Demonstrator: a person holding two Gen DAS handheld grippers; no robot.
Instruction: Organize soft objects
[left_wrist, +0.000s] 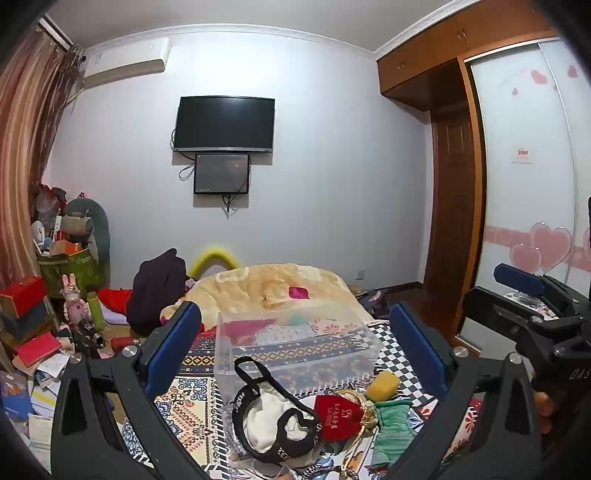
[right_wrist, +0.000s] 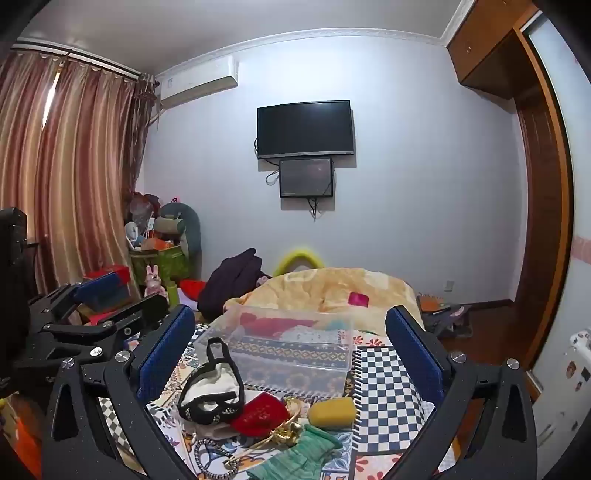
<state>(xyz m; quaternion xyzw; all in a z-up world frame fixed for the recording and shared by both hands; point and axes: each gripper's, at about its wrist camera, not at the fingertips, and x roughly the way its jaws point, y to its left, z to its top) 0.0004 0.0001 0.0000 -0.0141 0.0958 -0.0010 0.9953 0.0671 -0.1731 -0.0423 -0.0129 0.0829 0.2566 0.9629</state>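
Observation:
Soft items lie on the patterned bedspread: a black-and-white fabric pouch, a red drawstring bag with gold cord, a yellow sponge and a green cloth. A clear plastic bin stands just behind them. My left gripper is open and empty above the items. My right gripper is open and empty, held beside it; it also shows in the left wrist view.
A yellow blanket covers the far half of the bed, with a dark garment to its left. Boxes, books and toys are piled at the left. A wardrobe stands to the right. A beaded chain lies near the pouch.

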